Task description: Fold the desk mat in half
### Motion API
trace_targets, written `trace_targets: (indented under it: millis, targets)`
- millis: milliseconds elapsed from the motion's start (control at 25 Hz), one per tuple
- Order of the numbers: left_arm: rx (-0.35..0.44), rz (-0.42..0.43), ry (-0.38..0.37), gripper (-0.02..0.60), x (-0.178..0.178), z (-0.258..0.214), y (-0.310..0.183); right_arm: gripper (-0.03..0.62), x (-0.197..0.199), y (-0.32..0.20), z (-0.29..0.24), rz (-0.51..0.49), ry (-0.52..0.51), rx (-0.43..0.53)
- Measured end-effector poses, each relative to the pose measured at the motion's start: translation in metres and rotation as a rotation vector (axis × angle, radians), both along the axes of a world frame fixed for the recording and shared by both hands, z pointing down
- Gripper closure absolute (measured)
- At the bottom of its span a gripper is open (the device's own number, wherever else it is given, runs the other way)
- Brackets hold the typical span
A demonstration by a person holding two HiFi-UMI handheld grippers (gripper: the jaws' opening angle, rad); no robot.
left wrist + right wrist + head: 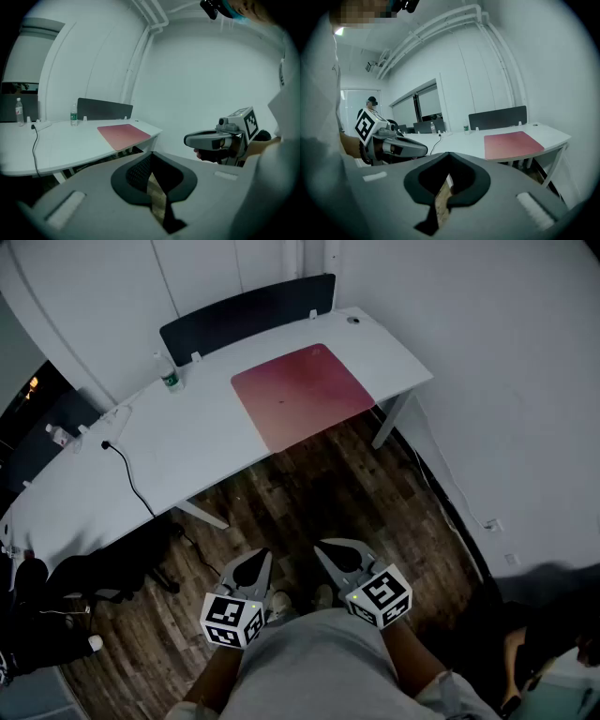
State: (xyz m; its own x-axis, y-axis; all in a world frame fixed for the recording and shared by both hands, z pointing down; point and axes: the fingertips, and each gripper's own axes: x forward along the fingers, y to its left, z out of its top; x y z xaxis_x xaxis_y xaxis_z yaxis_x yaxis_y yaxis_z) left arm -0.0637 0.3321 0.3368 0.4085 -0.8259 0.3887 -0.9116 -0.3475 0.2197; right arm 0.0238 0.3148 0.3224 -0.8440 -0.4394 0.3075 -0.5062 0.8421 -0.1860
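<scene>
Noted L gripper (265, 555) & R gripper (320, 546) near body over wood floor (309, 493), jaws pressed together, empty; red desk mat (302, 395) flat on far white desk (178, 442).

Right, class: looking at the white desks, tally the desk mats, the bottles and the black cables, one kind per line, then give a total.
Red desk mat: 1
Plastic bottles: 2 (green-labelled, far left)
Black cable: 1
Total: 4
</scene>
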Motion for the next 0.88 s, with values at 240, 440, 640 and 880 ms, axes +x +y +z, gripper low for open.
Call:
trace_targets:
  millis: [240,440,640,880]
  targets:
    - [-0.007,0.005,-0.002,0.563,0.002,0.001,0.006,0.591,0.001,0.007,0.001,0.001,-0.002,-0.01]
    - [-0.009,0.003,0.002,0.563,0.0,0.001,0.007,0.591,-0.001,0.009,0.004,0.001,-0.005,-0.019]
    - [-0.005,0.001,0.009,0.563,-0.006,-0.001,0.008,0.588,-0.007,0.01,0.001,0.005,-0.011,0.004]
    - [0.004,0.011,0.01,0.563,-0.02,-0.004,0.007,0.588,-0.019,0.01,0.003,0.028,-0.008,-0.007]
